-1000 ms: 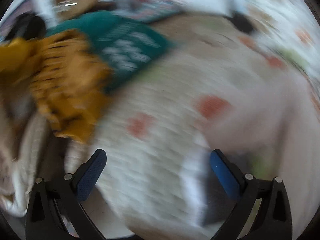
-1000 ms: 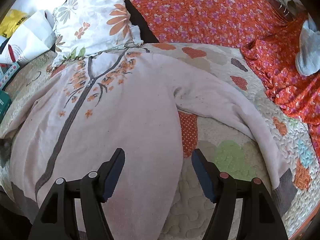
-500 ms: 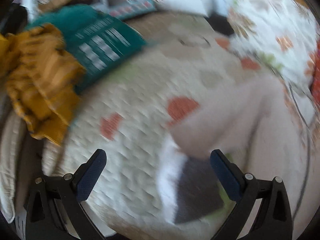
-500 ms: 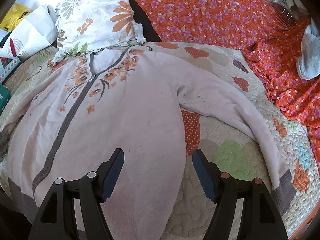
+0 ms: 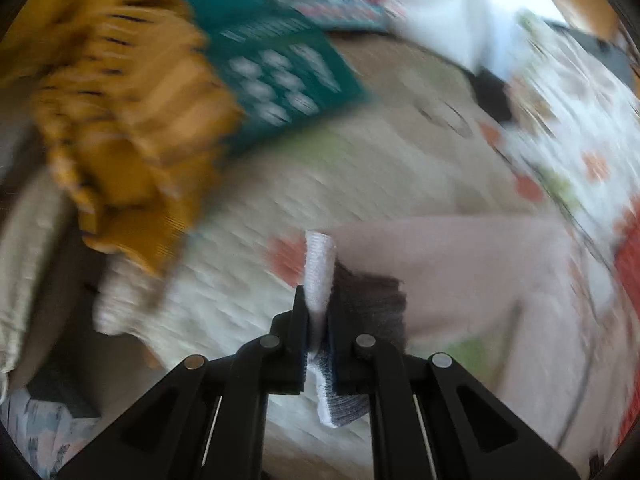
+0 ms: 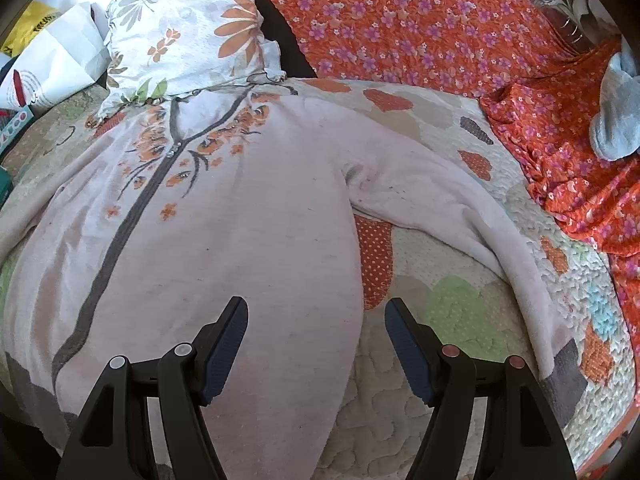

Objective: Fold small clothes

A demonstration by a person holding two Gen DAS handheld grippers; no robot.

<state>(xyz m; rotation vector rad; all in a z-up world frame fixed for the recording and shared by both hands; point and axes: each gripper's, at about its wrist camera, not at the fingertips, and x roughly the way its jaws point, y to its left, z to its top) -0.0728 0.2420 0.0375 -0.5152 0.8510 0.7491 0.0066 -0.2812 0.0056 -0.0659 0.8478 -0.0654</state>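
While the left gripper (image 5: 318, 322) had its jaws pinched on the grey cuff (image 5: 320, 276) of a sleeve, the pale pink zip-up garment (image 6: 224, 216) lay spread front-up across the quilted bed cover (image 6: 452, 304), its collar toward the bed's far edge and touching a floral pillow (image 6: 188, 28). The other sleeve (image 6: 460, 216) trailed out toward the bed's right edge, ending in a grey cuff near the near right corner. The right gripper (image 6: 316, 334) hovered over the garment's lower hem side with its jaws wide apart, holding nothing. An orange flowered cloth (image 6: 420, 20) covered the far right corner. In the blurred left wrist view, a mustard-yellow garment (image 5: 128, 120) and a teal item (image 5: 276, 76) sat near the bed's left edge.
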